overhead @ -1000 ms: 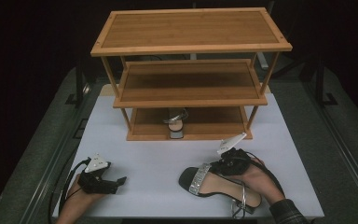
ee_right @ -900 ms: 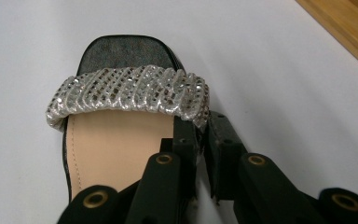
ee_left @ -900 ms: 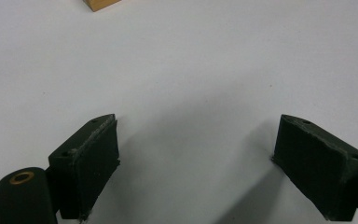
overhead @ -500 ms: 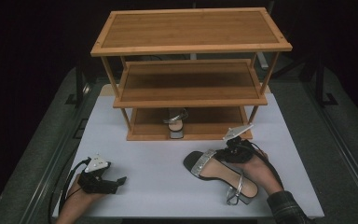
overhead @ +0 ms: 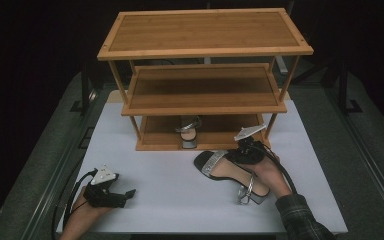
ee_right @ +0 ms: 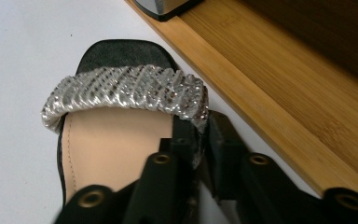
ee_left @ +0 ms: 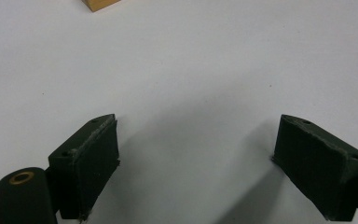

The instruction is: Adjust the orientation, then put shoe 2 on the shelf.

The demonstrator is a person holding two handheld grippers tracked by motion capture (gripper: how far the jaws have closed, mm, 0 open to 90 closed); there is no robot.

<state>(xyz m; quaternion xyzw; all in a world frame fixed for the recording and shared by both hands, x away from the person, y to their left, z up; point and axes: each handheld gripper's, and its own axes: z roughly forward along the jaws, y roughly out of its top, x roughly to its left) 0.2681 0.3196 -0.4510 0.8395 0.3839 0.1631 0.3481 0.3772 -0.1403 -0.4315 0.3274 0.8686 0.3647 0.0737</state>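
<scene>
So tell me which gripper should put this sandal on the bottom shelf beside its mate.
Right. The right gripper is already clamped on the sandal strap, close to the bottom shelf. The left gripper sits open and far off.

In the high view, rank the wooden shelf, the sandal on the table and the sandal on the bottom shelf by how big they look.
1. Wooden shelf
2. Sandal on the table
3. Sandal on the bottom shelf, though it is partly hidden and farther off.
</scene>
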